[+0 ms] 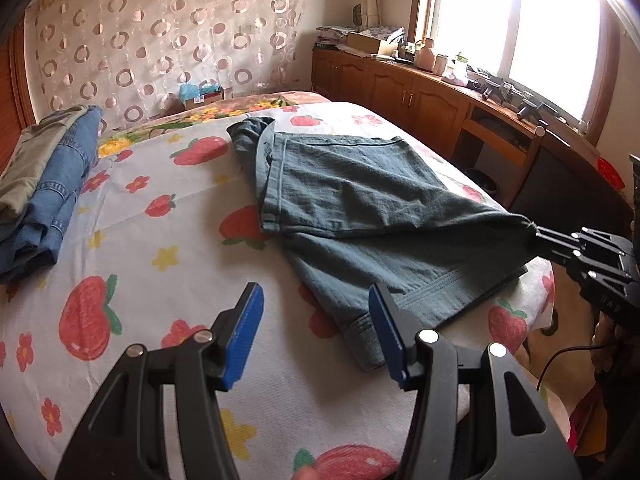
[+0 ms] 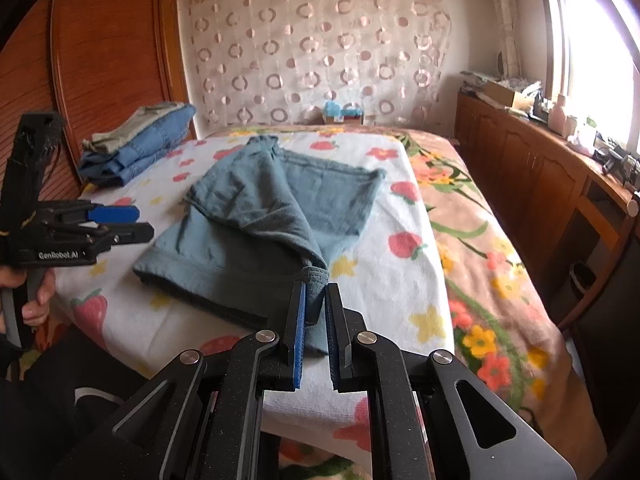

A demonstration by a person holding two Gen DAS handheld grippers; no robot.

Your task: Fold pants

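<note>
Grey-green pants lie partly folded on the strawberry-print sheet of a bed. My right gripper is shut on a corner of the pants and lifts that corner off the bed at the near right; it also shows in the left wrist view. My left gripper is open and empty, just above the sheet beside the near hem of the pants; it also shows in the right wrist view.
A stack of folded jeans and an olive garment sits at the bed's far left. A wooden cabinet with clutter runs under the window on the right. A patterned curtain hangs behind the bed.
</note>
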